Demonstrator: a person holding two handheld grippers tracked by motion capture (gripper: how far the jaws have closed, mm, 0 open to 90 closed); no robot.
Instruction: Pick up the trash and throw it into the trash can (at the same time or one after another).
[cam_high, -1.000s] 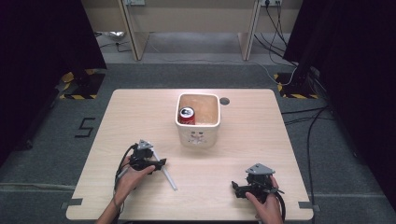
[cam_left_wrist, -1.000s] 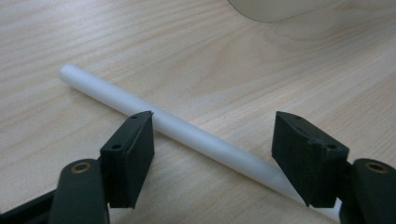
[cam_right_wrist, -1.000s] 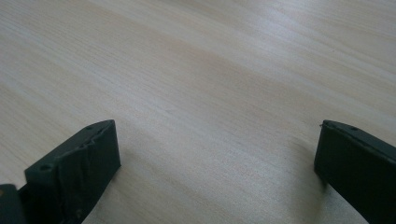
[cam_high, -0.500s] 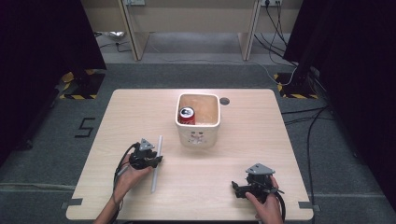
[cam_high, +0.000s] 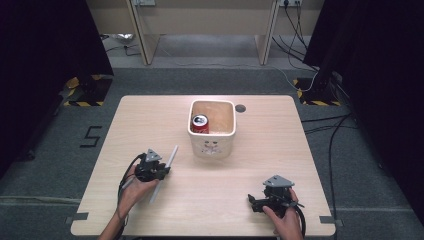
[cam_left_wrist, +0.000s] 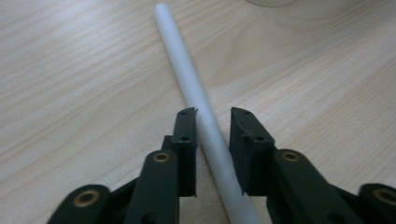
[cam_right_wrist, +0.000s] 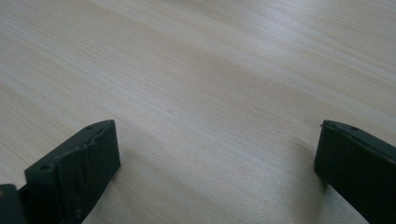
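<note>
White plastic, the slim rod (cam_left_wrist: 201, 112) lay on the table (cam_high: 260, 165) at lower left of the high view, near the tub (cam_high: 212, 131) holding a can (cam_high: 200, 123). The left gripper (cam_left_wrist: 212, 116) had just been closing around it; a slight gap showed beside one pad, so the round rod might roll or pivot if lifted. The right gripper view showed what the high view could not: the right gripper (cam_high: 250, 200) standing wide apart over bare wood.
</note>
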